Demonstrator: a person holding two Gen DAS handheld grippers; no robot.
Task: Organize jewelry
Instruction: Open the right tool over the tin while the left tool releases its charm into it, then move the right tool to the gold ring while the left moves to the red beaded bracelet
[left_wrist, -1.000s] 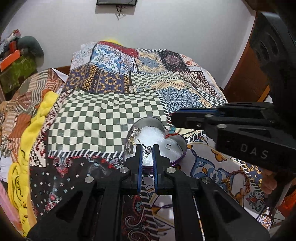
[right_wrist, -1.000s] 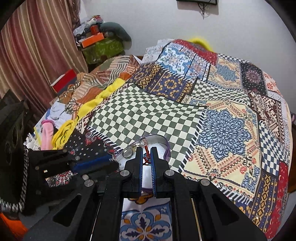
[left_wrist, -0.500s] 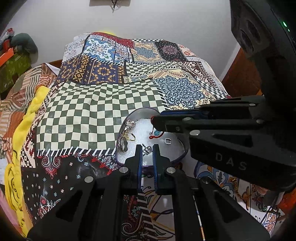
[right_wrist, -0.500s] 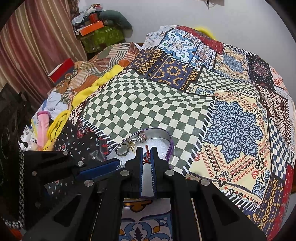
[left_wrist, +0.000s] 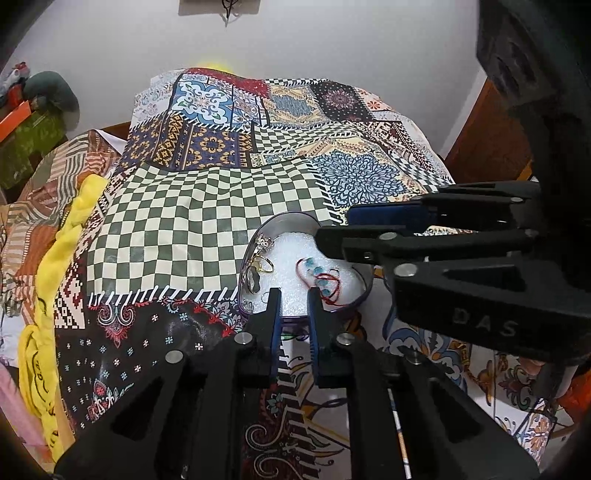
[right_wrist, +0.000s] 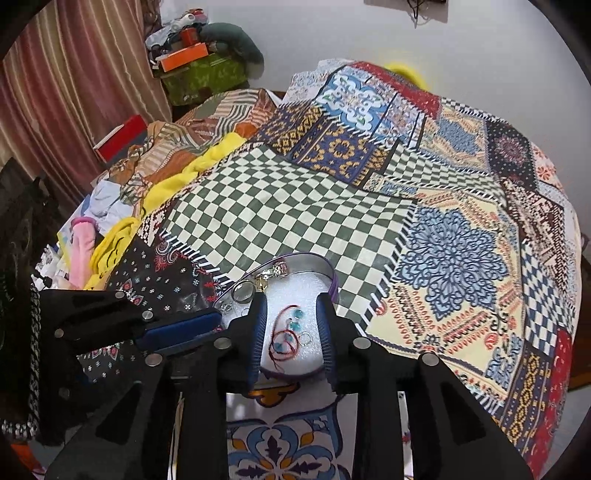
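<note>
A heart-shaped tin (left_wrist: 284, 225) with purple sides and white foam inside lies on the patchwork bedspread; it also shows in the right wrist view (right_wrist: 306, 260). In it lie a red cord bracelet with blue beads (left_wrist: 320, 277) (right_wrist: 286, 334) and several silver rings and earrings (left_wrist: 258, 264) (right_wrist: 258, 282) at its left side. My right gripper (right_wrist: 291, 325) is open over the tin, just above the bracelet, and reaches in from the right in the left wrist view (left_wrist: 332, 236). My left gripper (left_wrist: 293, 295) is slightly open and empty at the tin's near rim.
The patchwork bedspread (right_wrist: 280, 206) covers the bed. Yellow cloth (left_wrist: 70, 229) and piled clothes (right_wrist: 107, 206) lie at the left. Boxes (right_wrist: 195, 70) stand in the far left corner by a curtain. A wooden door (left_wrist: 491, 147) is at the right.
My right gripper has opened and let go of the red cord bracelet, which now lies on the foam in the tin. My left gripper has stayed at the tin's near rim.
</note>
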